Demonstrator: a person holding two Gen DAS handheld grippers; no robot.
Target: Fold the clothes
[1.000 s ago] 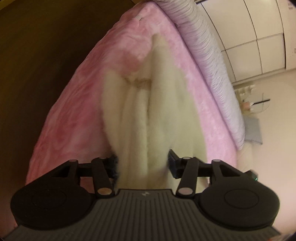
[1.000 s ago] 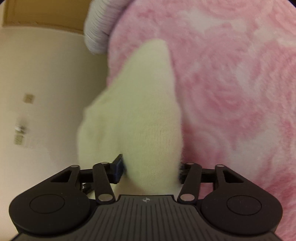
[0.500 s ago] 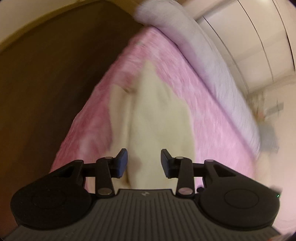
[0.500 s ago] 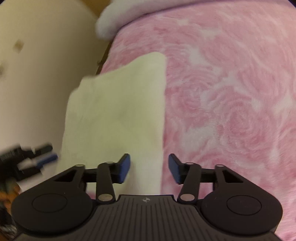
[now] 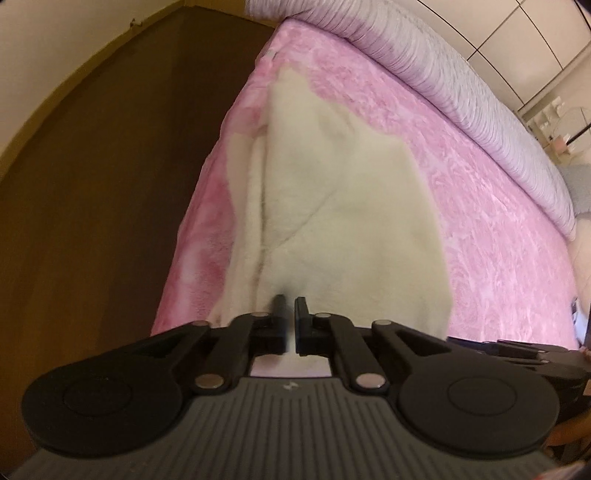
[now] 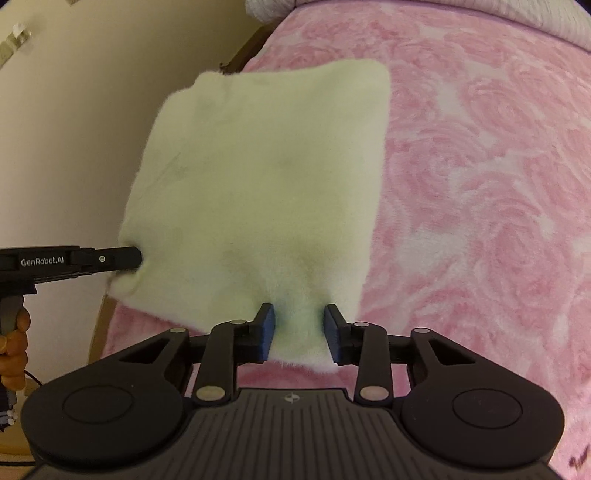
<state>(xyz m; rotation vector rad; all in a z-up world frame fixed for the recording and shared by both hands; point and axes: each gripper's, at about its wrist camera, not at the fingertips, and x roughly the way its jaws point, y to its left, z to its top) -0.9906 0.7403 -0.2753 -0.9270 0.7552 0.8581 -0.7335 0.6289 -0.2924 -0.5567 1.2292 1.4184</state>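
Note:
A cream fleece garment [image 5: 332, 206] lies folded on the pink bed blanket [image 5: 498, 221]. My left gripper [image 5: 290, 314] is shut on the garment's near edge, with only a thin strip of fabric between the pads. In the right wrist view the garment [image 6: 266, 177] is a flat rectangle on the pink blanket [image 6: 480, 184]. My right gripper [image 6: 299, 328] has its jaws partly closed around the near corner, with fabric between the blue pads. The left gripper [image 6: 125, 258] reaches in from the left and pinches the garment's left corner.
A grey-lilac striped quilt [image 5: 443, 70] runs along the far side of the bed. Dark brown floor [image 5: 103, 206] lies left of the bed and a cream wall [image 6: 92, 110] beside it. White wardrobe doors [image 5: 517, 22] stand at the back right.
Both grippers let go of the garment half a second ago and came back to its near edge. The left has closed tight on it; the right has narrowed around its corner. The garment now lies flatter.

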